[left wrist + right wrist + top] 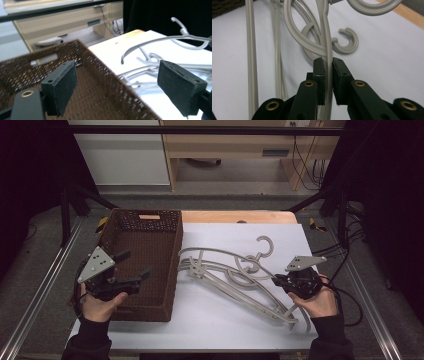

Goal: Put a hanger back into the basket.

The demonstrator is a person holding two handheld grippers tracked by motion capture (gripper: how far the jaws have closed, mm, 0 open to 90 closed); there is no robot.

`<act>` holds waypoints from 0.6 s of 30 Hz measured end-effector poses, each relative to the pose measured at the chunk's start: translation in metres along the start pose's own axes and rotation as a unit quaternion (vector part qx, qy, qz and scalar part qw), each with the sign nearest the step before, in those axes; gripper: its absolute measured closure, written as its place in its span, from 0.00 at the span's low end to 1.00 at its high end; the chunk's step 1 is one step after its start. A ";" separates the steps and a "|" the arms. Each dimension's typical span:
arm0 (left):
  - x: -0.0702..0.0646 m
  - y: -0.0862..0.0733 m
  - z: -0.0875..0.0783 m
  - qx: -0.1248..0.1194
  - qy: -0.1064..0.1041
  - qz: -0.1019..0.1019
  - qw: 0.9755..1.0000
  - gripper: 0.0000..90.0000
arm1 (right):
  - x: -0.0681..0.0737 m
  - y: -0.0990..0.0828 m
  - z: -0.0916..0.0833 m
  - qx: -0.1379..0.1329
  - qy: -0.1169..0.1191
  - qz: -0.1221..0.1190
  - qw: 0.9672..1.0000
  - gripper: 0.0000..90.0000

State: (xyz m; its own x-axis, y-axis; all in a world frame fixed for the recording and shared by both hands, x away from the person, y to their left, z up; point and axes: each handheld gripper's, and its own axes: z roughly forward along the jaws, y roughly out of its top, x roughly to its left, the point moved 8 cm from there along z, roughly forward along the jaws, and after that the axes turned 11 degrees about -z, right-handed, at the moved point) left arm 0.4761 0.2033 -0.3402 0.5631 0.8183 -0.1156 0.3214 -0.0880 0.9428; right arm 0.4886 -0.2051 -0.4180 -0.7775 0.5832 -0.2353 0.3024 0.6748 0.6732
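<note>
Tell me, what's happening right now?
Right gripper shut on a hanger. Left gripper open over basket. Other hangers tangled alongside.

Grey hangers (235, 275) tangled, white tabletop (225, 325)

The basket's (105, 100) near wall is blurred and cut off at the bottom edge in the left gripper view; beside the basket, the hangers (150, 72) run behind the right-hand jaw.
</note>
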 end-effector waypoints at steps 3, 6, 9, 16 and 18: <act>-0.010 0.010 0.003 0.007 -0.014 0.009 1.000 0.17 | 0.003 0.005 -0.005 -0.010 0.001 -0.008 1.000 0.91; -0.018 0.022 0.009 0.011 -0.015 0.033 0.999 0.17 | 0.008 0.011 -0.011 -0.019 0.005 -0.021 1.000 0.91; -0.027 0.031 0.017 0.023 -0.025 0.046 0.998 0.17 | 0.013 0.020 -0.013 -0.027 0.009 -0.037 0.999 0.91; -0.052 0.045 0.039 0.063 -0.026 0.100 0.993 0.20 | 0.018 0.035 -0.014 -0.022 0.012 -0.060 0.998 0.91; -0.060 0.048 0.046 0.074 -0.032 0.115 0.990 0.22 | 0.020 0.040 -0.015 -0.024 0.013 -0.065 0.998 0.91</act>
State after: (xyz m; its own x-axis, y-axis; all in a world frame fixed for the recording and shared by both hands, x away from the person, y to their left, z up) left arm 0.4930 0.1236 -0.3027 0.6796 0.7298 0.0739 0.2837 -0.3545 0.8910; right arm 0.4769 -0.1729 -0.3855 -0.8224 0.4806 -0.3045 0.1728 0.7209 0.6711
